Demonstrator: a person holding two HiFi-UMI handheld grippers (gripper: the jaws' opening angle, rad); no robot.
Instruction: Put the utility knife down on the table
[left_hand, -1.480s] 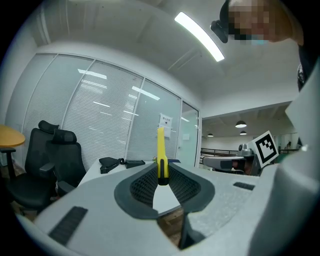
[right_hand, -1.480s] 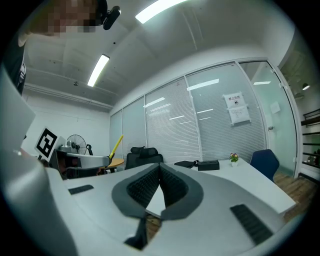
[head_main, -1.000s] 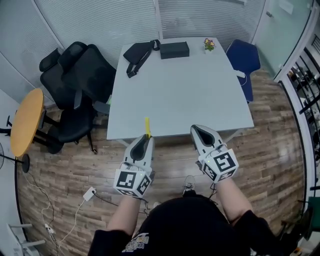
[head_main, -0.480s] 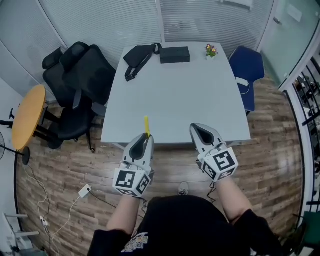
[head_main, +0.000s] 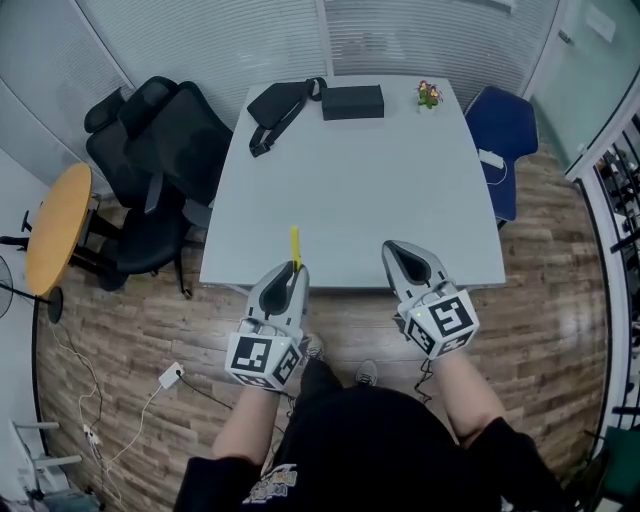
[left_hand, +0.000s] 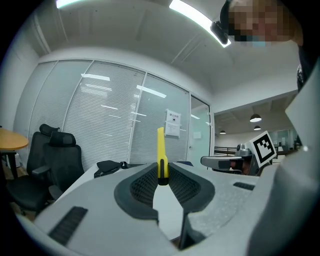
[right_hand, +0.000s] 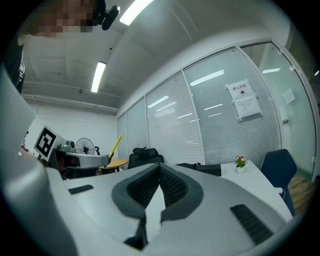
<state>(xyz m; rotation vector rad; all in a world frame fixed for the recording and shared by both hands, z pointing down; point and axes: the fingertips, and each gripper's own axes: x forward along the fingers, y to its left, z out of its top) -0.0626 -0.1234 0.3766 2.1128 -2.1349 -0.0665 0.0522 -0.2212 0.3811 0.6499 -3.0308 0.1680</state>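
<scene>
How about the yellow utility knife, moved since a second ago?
Yes. The yellow utility knife has advanced forward past the near edge of the white table.

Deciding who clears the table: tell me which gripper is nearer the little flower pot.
Right. The right gripper is at the near edge of the table, on the flower pot's side; the left gripper, holding the utility knife, sits further left.

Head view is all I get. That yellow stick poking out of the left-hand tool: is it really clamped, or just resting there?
Observer: Clamped. The left gripper view shows the left gripper with its jaws pressing the knife from both sides at its near end.
Operator: And the other tool, holding anything?
Observer: No. The right gripper view shows the right gripper with its jaws meeting at the tips, nothing between them.
</scene>
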